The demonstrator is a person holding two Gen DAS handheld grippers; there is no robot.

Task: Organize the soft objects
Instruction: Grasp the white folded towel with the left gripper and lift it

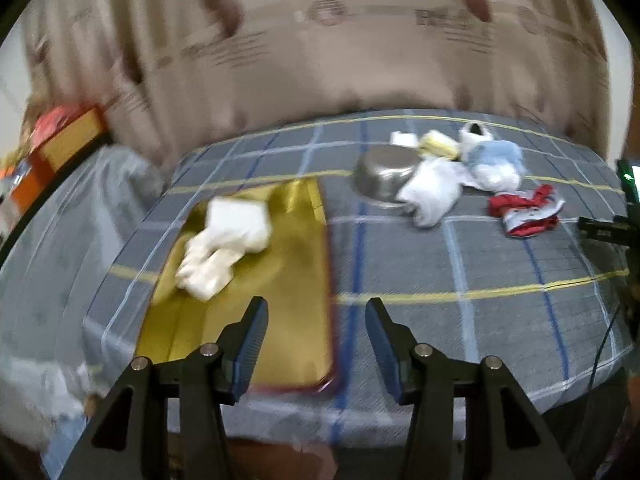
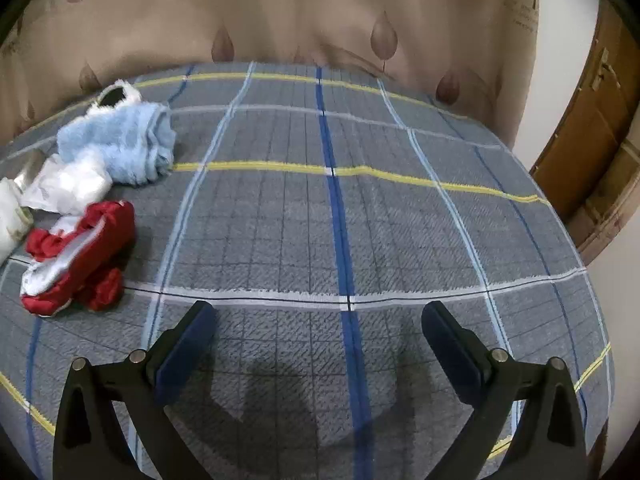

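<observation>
A gold tray lies on the plaid cloth, with a white soft piece on its far left part. My left gripper is open and empty above the tray's near right edge. Farther right lie a white cloth, a blue and white fluffy piece, a yellow piece and a red and white garment. My right gripper is open and empty over bare cloth. The red garment and the blue fluffy piece lie to its far left.
A steel bowl lies tipped beside the white cloth. A plaid cloth covers the table. A beige curtain hangs behind. Orange boxes stand at far left. A wooden door is at right.
</observation>
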